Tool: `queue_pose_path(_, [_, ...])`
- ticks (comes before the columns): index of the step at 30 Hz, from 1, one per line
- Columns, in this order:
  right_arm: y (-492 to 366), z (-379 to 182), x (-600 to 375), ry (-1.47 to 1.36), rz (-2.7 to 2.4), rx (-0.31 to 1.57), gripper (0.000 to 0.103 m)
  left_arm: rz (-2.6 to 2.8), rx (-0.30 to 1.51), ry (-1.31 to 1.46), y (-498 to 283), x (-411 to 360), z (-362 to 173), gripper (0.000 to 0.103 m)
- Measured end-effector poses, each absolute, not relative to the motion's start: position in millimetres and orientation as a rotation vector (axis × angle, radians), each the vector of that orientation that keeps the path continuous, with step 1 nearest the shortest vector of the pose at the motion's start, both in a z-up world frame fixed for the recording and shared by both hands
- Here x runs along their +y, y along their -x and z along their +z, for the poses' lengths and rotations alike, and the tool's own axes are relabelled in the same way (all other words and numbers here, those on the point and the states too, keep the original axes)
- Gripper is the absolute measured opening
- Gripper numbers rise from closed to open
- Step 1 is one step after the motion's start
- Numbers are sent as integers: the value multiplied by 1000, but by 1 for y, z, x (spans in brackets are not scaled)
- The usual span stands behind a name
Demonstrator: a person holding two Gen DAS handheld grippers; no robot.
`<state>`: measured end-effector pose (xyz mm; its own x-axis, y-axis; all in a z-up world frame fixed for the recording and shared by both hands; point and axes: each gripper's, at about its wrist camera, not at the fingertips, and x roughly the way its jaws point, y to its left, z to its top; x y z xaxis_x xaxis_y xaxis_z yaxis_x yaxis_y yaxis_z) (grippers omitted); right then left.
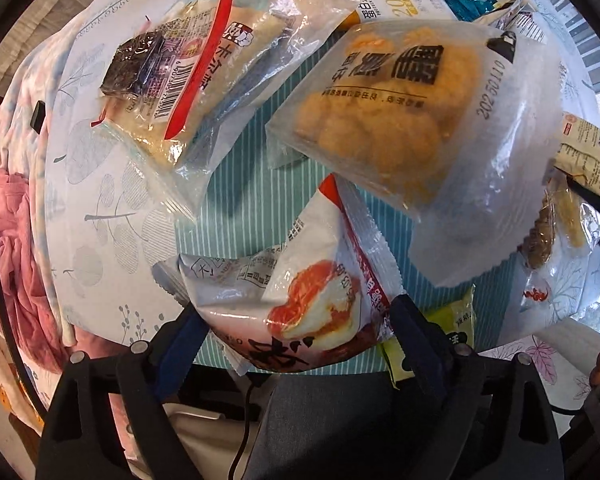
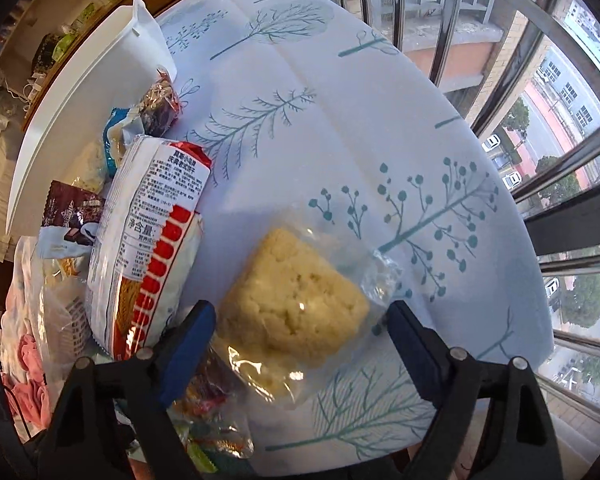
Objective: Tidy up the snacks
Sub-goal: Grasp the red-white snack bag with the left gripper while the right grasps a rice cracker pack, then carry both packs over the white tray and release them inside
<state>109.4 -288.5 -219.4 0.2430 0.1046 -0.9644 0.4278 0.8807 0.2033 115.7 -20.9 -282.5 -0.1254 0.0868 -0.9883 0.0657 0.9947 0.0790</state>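
Observation:
In the left wrist view my left gripper [image 1: 296, 308] points down over a pink-and-white snack packet [image 1: 300, 280] printed with a cream cake. The packet lies between the two blue pads, which stand wide at its side edges; I see no clear squeeze. In the right wrist view my right gripper [image 2: 300, 306] stands open around a pale crumbly cake in a clear wrapper [image 2: 292, 300]. The left pad is at the cake's edge, while the right pad is just clear of the wrapper.
A translucent bag of orange pastries [image 1: 388, 120], a clear bag with a red stripe [image 1: 180, 80] and a green packet [image 1: 432, 340] lie on a teal striped cloth [image 1: 252, 200]. A white-and-red biscuit pack [image 2: 152, 240] and white tray [image 2: 80, 120] lie left of the cake. Window bars [image 2: 540, 80] are right.

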Motion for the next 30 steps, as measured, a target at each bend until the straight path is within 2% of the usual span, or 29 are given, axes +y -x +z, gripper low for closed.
queue_pose_path(8, [-129,-220,-279,-383,-236,1321,68,43,1702,-124,-116,-25,-285,88])
queue_pose_path(10, [-131,-219,-278,-368,-227,1329,65,49,1700,-126,-117,-23,-285,85])
queue_pose_path(19, [-123,-203,-286,-368,-241,1350,62,67,1726,-138,-113,-15,-272,72])
queue_pose_path(30, [-111,-164,-292,-398,-227,1318,62,118,1791,-86,-111,-1,-257,69])
